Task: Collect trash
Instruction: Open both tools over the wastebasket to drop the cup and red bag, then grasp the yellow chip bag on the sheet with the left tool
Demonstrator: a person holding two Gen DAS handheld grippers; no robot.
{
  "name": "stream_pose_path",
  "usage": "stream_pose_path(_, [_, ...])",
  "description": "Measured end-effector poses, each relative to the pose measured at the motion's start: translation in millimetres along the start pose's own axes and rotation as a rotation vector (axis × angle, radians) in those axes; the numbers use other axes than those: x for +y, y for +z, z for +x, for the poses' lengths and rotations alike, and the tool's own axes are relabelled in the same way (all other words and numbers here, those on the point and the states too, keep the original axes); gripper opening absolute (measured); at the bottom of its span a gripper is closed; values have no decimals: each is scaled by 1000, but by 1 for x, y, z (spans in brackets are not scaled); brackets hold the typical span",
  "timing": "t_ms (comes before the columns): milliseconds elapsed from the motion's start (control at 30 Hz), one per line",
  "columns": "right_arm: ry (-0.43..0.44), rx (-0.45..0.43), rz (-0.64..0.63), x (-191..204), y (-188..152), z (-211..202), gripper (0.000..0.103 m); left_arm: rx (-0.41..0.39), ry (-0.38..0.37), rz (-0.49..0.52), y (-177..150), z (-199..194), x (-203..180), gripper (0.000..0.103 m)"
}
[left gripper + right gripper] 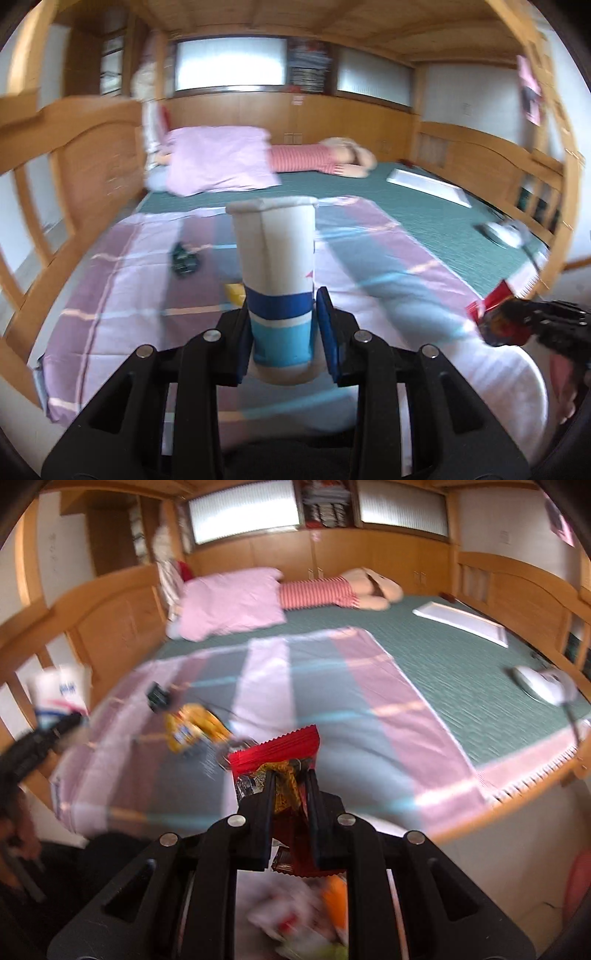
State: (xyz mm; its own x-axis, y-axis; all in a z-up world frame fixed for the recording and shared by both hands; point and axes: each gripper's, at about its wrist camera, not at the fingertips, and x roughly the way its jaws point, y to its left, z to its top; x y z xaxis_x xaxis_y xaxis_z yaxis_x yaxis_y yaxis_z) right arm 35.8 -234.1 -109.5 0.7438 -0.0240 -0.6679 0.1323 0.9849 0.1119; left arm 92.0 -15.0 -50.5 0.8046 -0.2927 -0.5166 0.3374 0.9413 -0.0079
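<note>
The cup (275, 280) stands upright between the left tongs (282, 332), whose blue pads (327, 328) press on its blue-banded base from both sides, so the tongs are clamped on it low down and it rides steady above the bed. Its rim is pinched out of round at the top. The wrapper (280, 760), red with a crimped upper edge, sticks up out of the right tongs (290, 794); their fingers are drawn close together on its lower part, gripping it like a flag. Both pieces are lifted clear of the blanket (110, 295), which I take to mean they are on their way to a bin.

Directly below the right tongs lies a blurred heap of mixed litter (306, 919), probably a bag or bin already holding rubbish, though its edges are too smeared to be sure.

Beyond the tongs, trash remains on the blanket: a yellow packet (192, 731) ahead and left of the right tongs, and a small dark scrap (159, 698) just past it. Farther off, a pink pillow (218, 158) and a striped plush toy (321, 157) lie on the green sheet (424, 214).
</note>
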Motion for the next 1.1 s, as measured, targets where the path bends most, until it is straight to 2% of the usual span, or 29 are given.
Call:
stream_pose_path(167, [-6,128,-8,-19,-37,8,19,-2,-73,69,-1,-12,-54,32])
stream_pose_path(233, [-33,162,-13,-22,-47,13,39,-4,-81,91,-2,-15,-69,32])
stream_pose_path(333, [-10,116,70,-40,-51,3,55,4,-99,110,-4,-20,-85,33])
stream_pose_path(400, [10,76,125,-50,-46,-7,59,18,-115,116,-6,-20,-93,32])
stream_pose_path(467, [-6,9,180,-64,-40,-22,62,32,-130,119,-9,-21,-99,33])
stream_pose_path(567, [-27,-73,263,-85,-33,-39,69,70,-193,108,-15,-18,-109,32])
stream_pose_path(667, [-25,-109,339,-106,-34,-49,69,160,-343,102,-25,-4,-121,33])
stream_pose_path(733, [-30,-111,371,-114,-35,-49,69,270,-525,119,-38,8,-135,33])
stream_pose_path(767, [-31,-110,381,-116,-36,-48,69,331,-606,138,-47,14,-145,40])
stream_pose_path(800, [-31,-107,389,-117,-36,-46,69,367,-641,159,-55,19,-155,57])
stream_pose_path(833, [-29,-102,396,-118,-37,-44,69,380,-642,174,-60,22,-160,67])
stream_pose_path(867, [-29,-99,396,-119,-38,-45,69,384,-622,184,-64,25,-163,82])
stream_pose_path(967, [-42,-91,385,-119,-38,-41,69,395,-586,133,-61,41,-148,84])
stream_pose_path(1067, [-47,-86,382,-120,-37,-35,69,366,-501,1,-43,66,-100,84])
stream_pose_path(1100, [-47,-84,382,-120,-37,-33,69,358,-447,-68,-35,78,-76,84])
